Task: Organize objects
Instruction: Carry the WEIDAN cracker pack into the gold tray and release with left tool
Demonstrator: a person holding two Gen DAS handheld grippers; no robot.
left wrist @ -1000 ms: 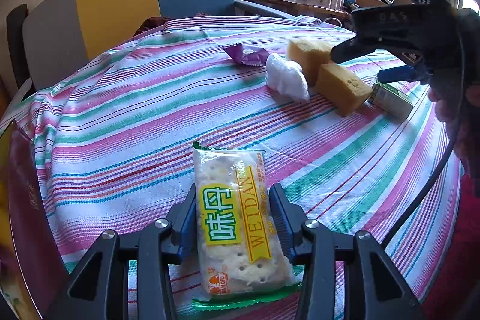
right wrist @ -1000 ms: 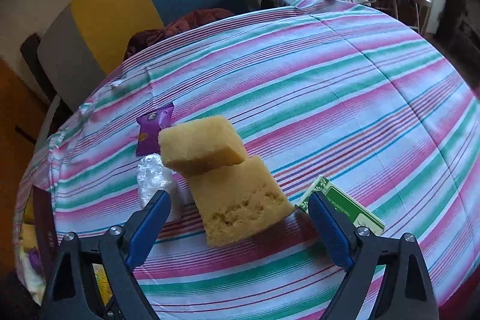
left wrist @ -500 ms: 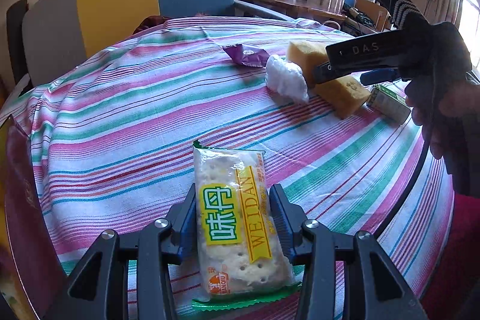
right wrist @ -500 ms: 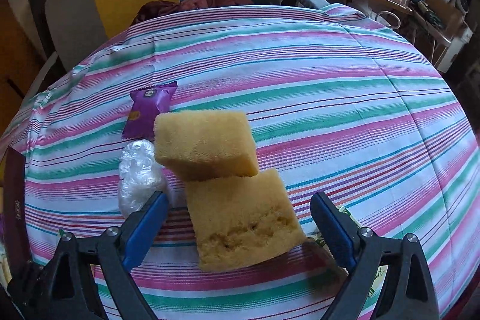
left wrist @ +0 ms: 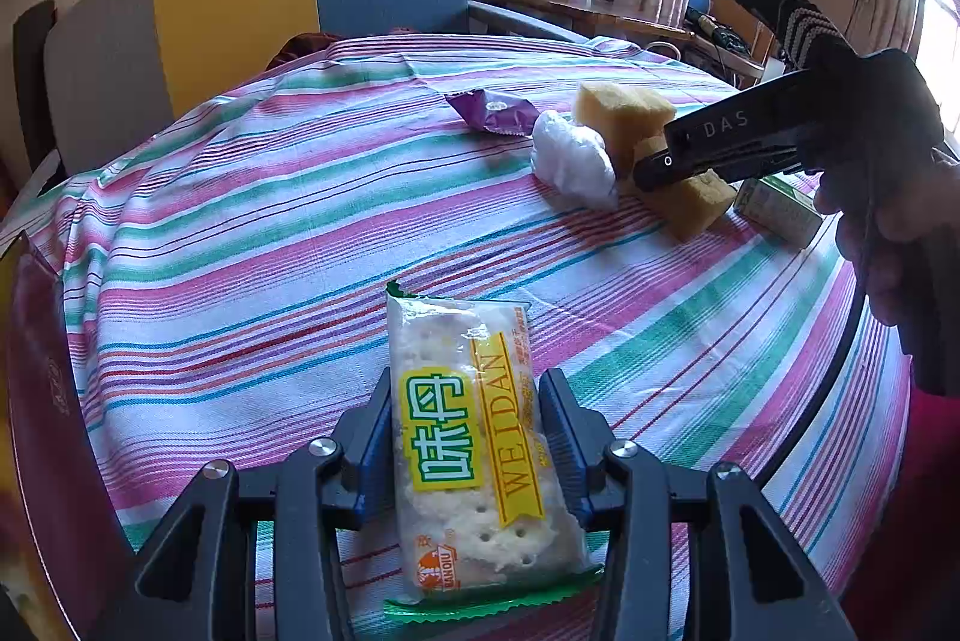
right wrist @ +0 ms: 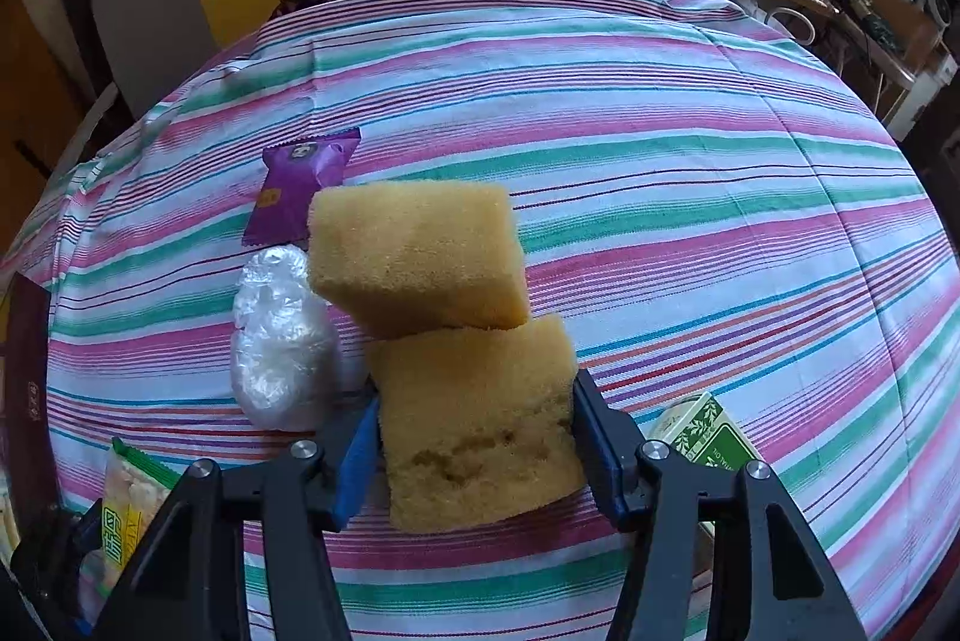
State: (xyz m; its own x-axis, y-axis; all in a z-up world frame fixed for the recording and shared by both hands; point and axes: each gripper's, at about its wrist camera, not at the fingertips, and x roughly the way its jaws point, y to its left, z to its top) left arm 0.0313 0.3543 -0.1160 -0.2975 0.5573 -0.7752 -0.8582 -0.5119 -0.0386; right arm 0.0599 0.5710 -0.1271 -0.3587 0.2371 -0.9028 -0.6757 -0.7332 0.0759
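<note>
My left gripper [left wrist: 468, 437] is shut on a cracker packet [left wrist: 474, 437] with a yellow and green label, just above the striped tablecloth [left wrist: 270, 233]. My right gripper [right wrist: 477, 449] has closed around the near yellow sponge [right wrist: 480, 425], with both blue pads against its sides. A second yellow sponge [right wrist: 414, 257] leans on its far edge. In the left wrist view the right gripper [left wrist: 672, 167] covers part of the near sponge [left wrist: 690, 203].
A white crumpled plastic bag [right wrist: 282, 341] lies left of the sponges, with a purple snack packet [right wrist: 300, 185] beyond it. A green box [right wrist: 708, 437] sits right of the near sponge. A dark red box [left wrist: 42, 401] stands at the table's left edge. Chairs stand behind.
My right gripper has come down and forward over the near sponge and its jaws have closed onto its sides. My left gripper and the cracker packet have not moved.
</note>
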